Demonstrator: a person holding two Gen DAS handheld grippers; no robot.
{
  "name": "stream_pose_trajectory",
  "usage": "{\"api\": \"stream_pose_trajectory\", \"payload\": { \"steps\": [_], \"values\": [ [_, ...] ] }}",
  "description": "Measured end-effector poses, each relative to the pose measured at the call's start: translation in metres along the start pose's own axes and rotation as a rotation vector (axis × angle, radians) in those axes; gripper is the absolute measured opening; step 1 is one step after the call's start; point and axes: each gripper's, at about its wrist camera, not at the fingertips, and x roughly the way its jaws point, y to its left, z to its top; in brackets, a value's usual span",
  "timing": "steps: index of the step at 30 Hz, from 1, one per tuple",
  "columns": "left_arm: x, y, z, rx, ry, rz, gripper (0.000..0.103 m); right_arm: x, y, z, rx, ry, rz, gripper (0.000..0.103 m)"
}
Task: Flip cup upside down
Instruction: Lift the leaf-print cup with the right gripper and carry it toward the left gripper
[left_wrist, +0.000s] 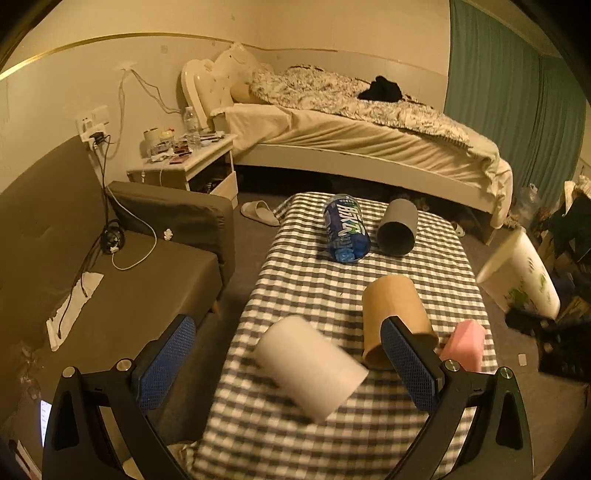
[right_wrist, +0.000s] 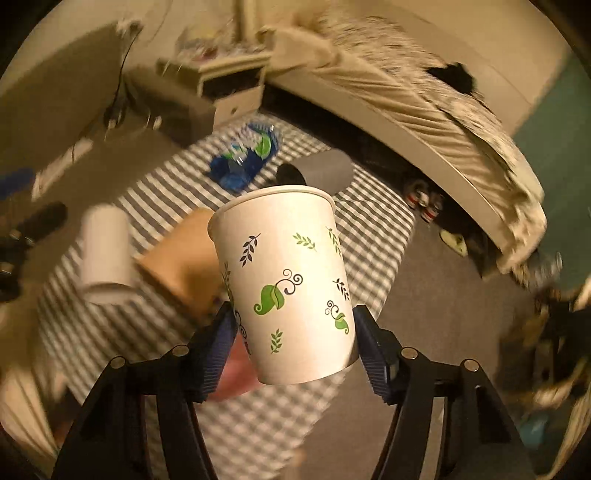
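Observation:
My right gripper (right_wrist: 295, 332) is shut on a white paper cup with green leaf prints (right_wrist: 288, 284), held in the air above the checkered table (right_wrist: 369, 229), rim pointing away from me. The same cup shows at the right of the left wrist view (left_wrist: 517, 273), tilted, off the table's right side. My left gripper (left_wrist: 291, 362) is open and empty above the table's near end. A plain white cup (left_wrist: 310, 365) lies on its side between its fingers' line of sight. A brown cup (left_wrist: 395, 314) lies beside the right finger.
On the checkered table (left_wrist: 288, 424) lie a blue bottle (left_wrist: 345, 229), a grey cup (left_wrist: 397, 229) on its side and a pink object (left_wrist: 463, 343). A sofa (left_wrist: 110, 277) stands left, a nightstand (left_wrist: 192, 166) and bed (left_wrist: 351, 129) behind.

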Motion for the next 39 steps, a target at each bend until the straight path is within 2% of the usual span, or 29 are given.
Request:
{"api": "stream_pose_trajectory", "payload": {
  "steps": [3,7,14,24,31,35,39],
  "values": [
    [-0.016,0.014,-0.013,-0.006,-0.024,-0.009,0.103,-0.030,0.023,-0.022,0.138,-0.030,0.004,0.063],
    [-0.029,0.031,-0.032,-0.002,-0.034,-0.051,0.103,-0.049,0.065,-0.051,0.304,-0.035,0.037,0.063],
    [-0.033,0.049,-0.079,0.066,-0.022,-0.069,0.103,-0.032,0.116,-0.086,0.436,0.017,0.025,0.063],
    [-0.022,0.053,-0.119,0.107,0.044,-0.055,0.103,0.018,0.125,-0.122,0.496,0.099,-0.013,0.063],
    [-0.017,0.057,-0.120,0.098,0.073,-0.042,0.103,0.037,0.129,-0.127,0.488,0.110,-0.019,0.063],
    [-0.017,0.056,-0.118,0.104,0.069,-0.029,0.103,0.041,0.130,-0.129,0.484,0.086,0.013,0.064],
    [-0.018,0.054,-0.115,0.098,0.066,-0.003,0.103,0.042,0.133,-0.132,0.467,0.077,0.045,0.078]
  ]
}}
